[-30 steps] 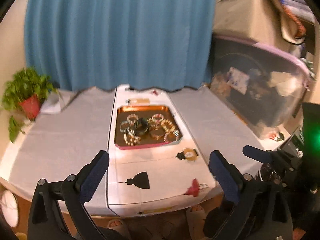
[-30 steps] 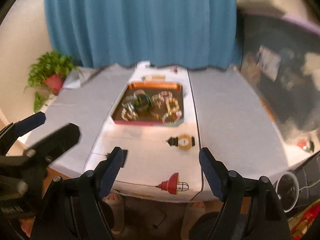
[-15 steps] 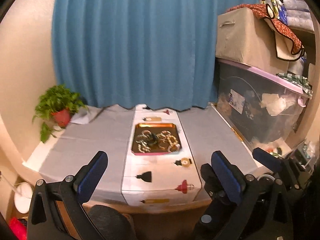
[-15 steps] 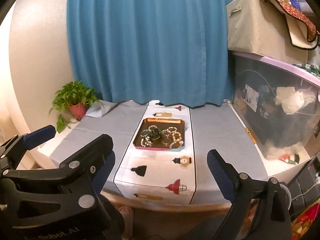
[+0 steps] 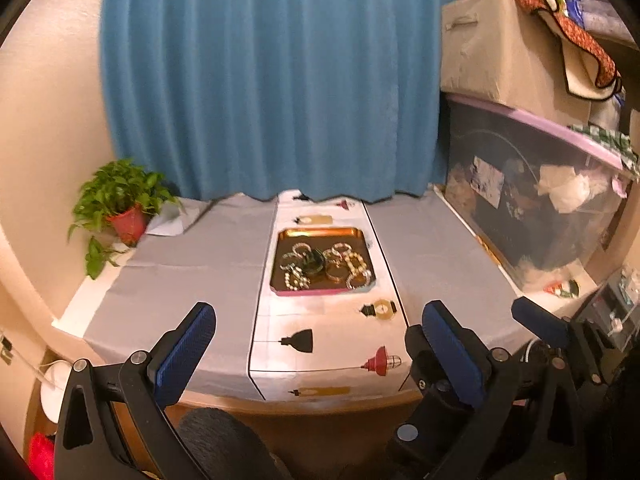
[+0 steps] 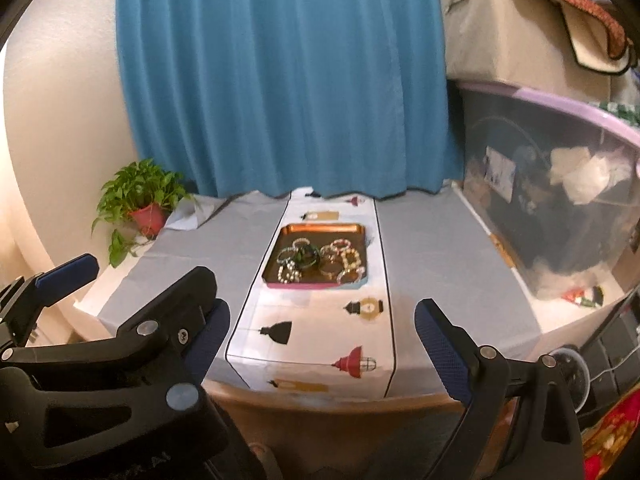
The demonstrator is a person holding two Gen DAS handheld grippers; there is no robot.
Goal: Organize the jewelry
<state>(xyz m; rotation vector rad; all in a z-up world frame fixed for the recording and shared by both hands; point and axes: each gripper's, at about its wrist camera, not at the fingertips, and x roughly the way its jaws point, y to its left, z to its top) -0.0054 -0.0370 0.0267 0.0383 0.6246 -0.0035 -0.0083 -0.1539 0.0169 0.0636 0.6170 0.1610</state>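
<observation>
A copper tray sits mid-table on a white runner and holds a pile of bracelets, beaded and metal, with a dark green one in the middle. My left gripper is open and empty, held in front of the table's near edge, well short of the tray. My right gripper is open and empty, also before the near edge. The right gripper's finger shows at the right of the left wrist view; the left gripper's finger shows at the left of the right wrist view.
The white runner with lamp prints crosses a grey cloth. A potted plant stands at the far left corner. A blue curtain hangs behind. A large clear storage bin with a beige box on top lines the right side.
Both grippers pulled back from the table a second ago and have now come slightly closer again. The tray and bracelets have not moved. Both grippers stayed open.
</observation>
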